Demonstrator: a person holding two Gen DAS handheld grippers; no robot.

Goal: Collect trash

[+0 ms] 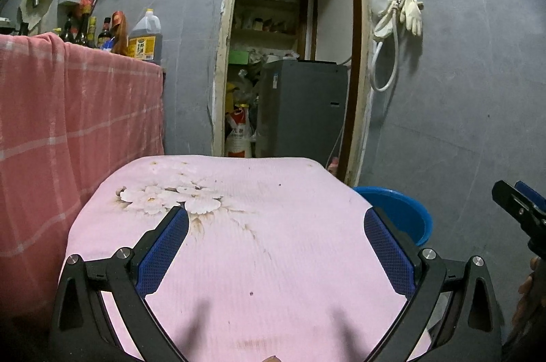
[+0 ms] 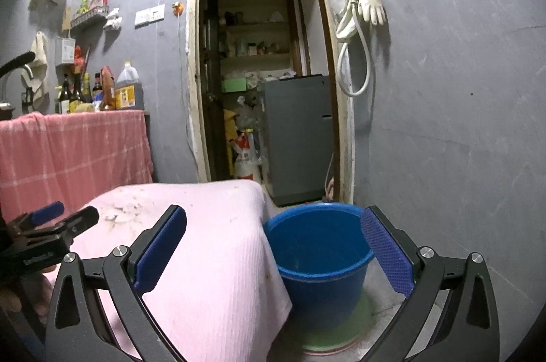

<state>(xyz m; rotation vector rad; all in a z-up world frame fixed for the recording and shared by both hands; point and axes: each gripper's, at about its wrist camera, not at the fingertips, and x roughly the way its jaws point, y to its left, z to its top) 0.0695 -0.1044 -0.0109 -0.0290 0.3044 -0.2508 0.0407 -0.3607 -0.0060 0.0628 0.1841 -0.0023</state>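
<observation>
above a pink-covered table point(image 1: 273, 242) i hold my left gripper point(image 1: 276, 246) and right gripper point(image 2: 273, 246) spread wide and empty; blue bucket point(image 2: 317, 259) just beside; no trash visible, so i judge searching comes next

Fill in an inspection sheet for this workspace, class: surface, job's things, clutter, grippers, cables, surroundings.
Surface: pink cloth with flower print, stained, bare of trash.
Job's things: blue bucket on the floor beside the cloth's right edge, looks empty; trash: nothing seen.
Clutter: bottles on the counter.
Grippers: left gripper and right gripper open, holding nothing.
Cables: white hose hanging on the wall.
Surroundings: grey wall, doorway to a storeroom.
</observation>
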